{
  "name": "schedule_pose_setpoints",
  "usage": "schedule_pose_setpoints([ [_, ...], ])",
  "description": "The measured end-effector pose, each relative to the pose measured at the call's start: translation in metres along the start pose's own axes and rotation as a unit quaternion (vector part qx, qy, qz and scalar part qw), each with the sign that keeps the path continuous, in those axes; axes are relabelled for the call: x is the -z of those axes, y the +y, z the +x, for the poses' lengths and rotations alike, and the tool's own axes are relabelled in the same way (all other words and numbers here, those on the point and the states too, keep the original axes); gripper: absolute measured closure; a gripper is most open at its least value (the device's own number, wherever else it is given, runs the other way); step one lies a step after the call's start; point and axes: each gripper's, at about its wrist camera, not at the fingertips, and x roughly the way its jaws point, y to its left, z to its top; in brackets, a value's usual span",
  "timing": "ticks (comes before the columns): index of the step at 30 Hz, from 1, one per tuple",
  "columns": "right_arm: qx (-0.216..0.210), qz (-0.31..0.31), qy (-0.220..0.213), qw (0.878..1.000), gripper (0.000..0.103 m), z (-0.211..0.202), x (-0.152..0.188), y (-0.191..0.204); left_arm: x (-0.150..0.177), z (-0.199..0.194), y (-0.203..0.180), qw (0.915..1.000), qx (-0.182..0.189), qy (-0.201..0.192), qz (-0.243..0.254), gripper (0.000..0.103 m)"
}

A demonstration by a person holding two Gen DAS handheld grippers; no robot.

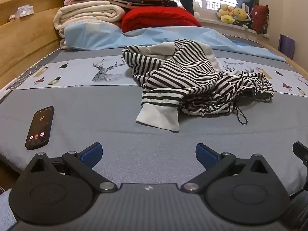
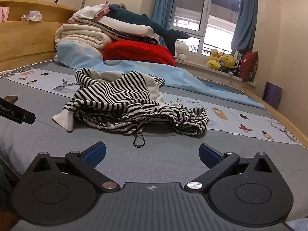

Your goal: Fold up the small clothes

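The left tongs (image 1: 149,155) are showing matte black linkage arms, each running from a silver pivot screw near a ribbed dark-grey central plate out to a smaller screw by the fingertip. Blue textured pads (image 1: 92,154) are lining the inner faces of the fingers. Two black rounded housings with raised circular discs are flanking the plate, which is carrying a small round emblem. The right tongs (image 2: 152,155) are wearing the same build: black arms, silver screws, blue pads (image 2: 208,155), ribbed grey plate. A black bar printed "Robot.AI" is showing at the right view's left edge.
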Motion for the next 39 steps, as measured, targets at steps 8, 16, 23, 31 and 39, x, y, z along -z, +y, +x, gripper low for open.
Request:
schedule_pose_setpoints([
  [8,0.001,0.0,-0.002,1.0,0.001,-0.0008,0.0006,0.0008,0.0,0.0042,0.0024,1.0,0.002,0.002,-0.001,0.0],
  [16,0.003,0.0,-0.001,1.0,0.001,-0.0009,0.0005,-0.0006,0.0001,0.0027,0.0021,1.0,-0.002,0.003,-0.004,0.0],
  [23,0.001,-0.003,-0.002,1.0,0.001,-0.0006,0.0024,-0.0001,-0.0002,0.0026,0.0024,1.0,-0.001,0.004,-0.005,0.0],
  [31,0.001,-0.009,-0.001,1.0,0.001,-0.0019,0.0015,0.0031,-0.0011,0.001,0.0008,1.0,-0.002,0.003,0.0,0.0],
  [39,0.001,-0.011,-0.002,1.0,0.001,-0.0016,0.0018,0.0036,-0.0014,0.0004,0.0004,1.0,-0.002,0.003,-0.001,0.0],
])
